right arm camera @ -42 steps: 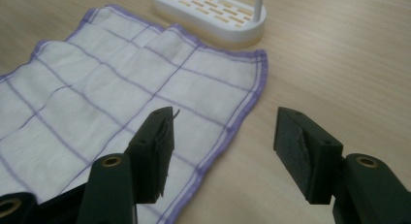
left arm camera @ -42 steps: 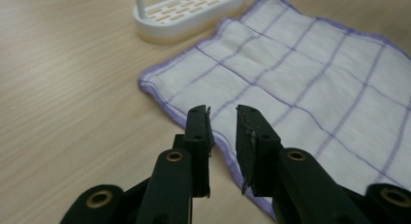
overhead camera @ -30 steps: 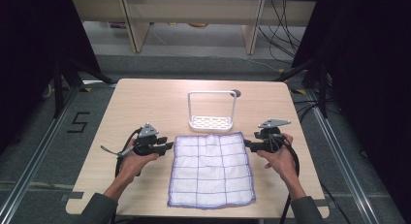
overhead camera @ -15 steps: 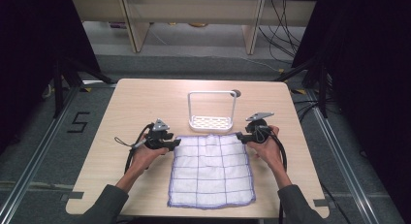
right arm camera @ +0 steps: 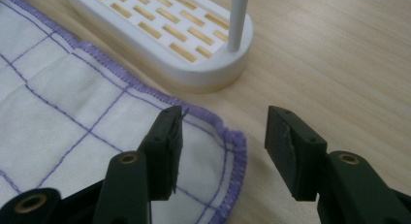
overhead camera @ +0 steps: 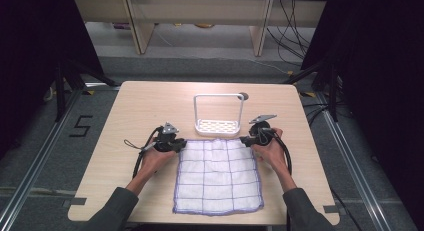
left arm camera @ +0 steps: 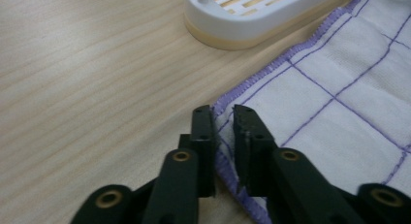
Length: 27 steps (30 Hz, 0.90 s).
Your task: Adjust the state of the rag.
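Along the table's (overhead camera: 115, 141) near edge lies the hem of a white cloth (overhead camera: 218, 176) with a purple grid, spread flat over the near middle, its long axis running from the near edge away toward the far one. Both forearms come in over that near edge, one on each side of the cloth, and each hand carries its tool to a far corner of the fabric. At the far left corner sits the left gripper (overhead camera: 176, 144); in the left gripper view its jaws are drawn narrow, almost together, with the purple-stitched corner of the cloth (left arm camera: 339, 78) caught between them, so I judge that corner to be pinched or very nearly so. At the far right corner sits the right gripper (overhead camera: 246, 140); in the right gripper view its jaws stand wide, one jaw over the cloth (right arm camera: 72, 112) and the other over bare wood, the rounded corner lying between them and not yet gripped. So the right side looks like the one that must close before any lift or fold. Just beyond the cloth's far edge, close to touching it, stands a white rack (overhead camera: 218, 113) with a slotted base and a tall loop handle, between the two grippers and slightly farther off. Any pull of the far corners toward the near edge would move away from it.
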### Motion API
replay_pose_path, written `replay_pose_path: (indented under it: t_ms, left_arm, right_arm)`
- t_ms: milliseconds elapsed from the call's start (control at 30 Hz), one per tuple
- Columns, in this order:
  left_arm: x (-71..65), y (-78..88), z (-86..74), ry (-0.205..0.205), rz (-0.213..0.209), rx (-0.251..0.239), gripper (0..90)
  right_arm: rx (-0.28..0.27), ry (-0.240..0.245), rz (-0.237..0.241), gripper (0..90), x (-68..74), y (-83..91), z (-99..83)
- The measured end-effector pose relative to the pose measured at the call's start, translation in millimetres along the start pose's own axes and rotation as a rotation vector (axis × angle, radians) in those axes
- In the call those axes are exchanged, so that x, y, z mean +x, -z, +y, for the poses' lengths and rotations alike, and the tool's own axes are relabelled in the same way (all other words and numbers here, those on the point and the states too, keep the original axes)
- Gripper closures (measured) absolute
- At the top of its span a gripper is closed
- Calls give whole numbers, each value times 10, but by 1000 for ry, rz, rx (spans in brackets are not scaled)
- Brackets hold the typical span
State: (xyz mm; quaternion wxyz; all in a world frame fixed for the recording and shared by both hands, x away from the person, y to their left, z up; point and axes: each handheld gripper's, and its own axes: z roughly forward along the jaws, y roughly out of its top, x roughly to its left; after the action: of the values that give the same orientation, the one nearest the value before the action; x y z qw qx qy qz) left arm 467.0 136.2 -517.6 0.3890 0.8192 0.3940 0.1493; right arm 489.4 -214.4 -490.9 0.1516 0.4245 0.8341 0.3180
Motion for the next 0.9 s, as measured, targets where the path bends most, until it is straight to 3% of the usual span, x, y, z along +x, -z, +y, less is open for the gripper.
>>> replay_pose_path:
  t_ms: [100,233,267,300,333,367,400,500,533,567,800,867,900]
  left_arm:
    - [-9,-5,-6,5,0,-10,846]
    - [-19,5,-1,-11,2,-15,855]
    - [-21,12,2,-11,2,-17,855]
    - [-16,24,8,-15,-5,-10,855]
    - [-24,27,8,-11,3,-25,855]
    - [-23,58,19,-11,-5,-23,856]
    - [-23,58,19,-11,-5,-23,856]
    - [-12,101,36,-7,-9,-36,857]
    - [-12,101,36,-7,-9,-36,857]
    - [-8,98,40,8,-14,-50,857]
    - [21,139,40,13,-15,-58,857]
    - [24,159,43,16,-18,-66,858]
    - [34,177,46,5,-21,-63,858]
  right_arm:
    - [7,-21,2,511,0,-9,-10]
    - [-24,17,-8,567,-74,-58,-37]
    - [-4,-24,3,582,-61,-53,-47]
    - [-12,-22,8,603,-69,-61,-58]
    - [11,-52,25,626,-72,-39,-53]
    - [-16,-30,36,683,-107,-61,-62]
    - [-16,-30,36,683,-107,-61,-62]
    - [-7,-46,79,825,-128,-49,-69]
    - [-7,-46,79,825,-128,-49,-69]
    - [-19,-25,77,871,-129,-61,-89]
    - [-17,-43,82,886,-82,11,-73]
    - [-46,-2,70,886,-116,50,-65]
    - [-42,-5,76,886,-118,75,-58]
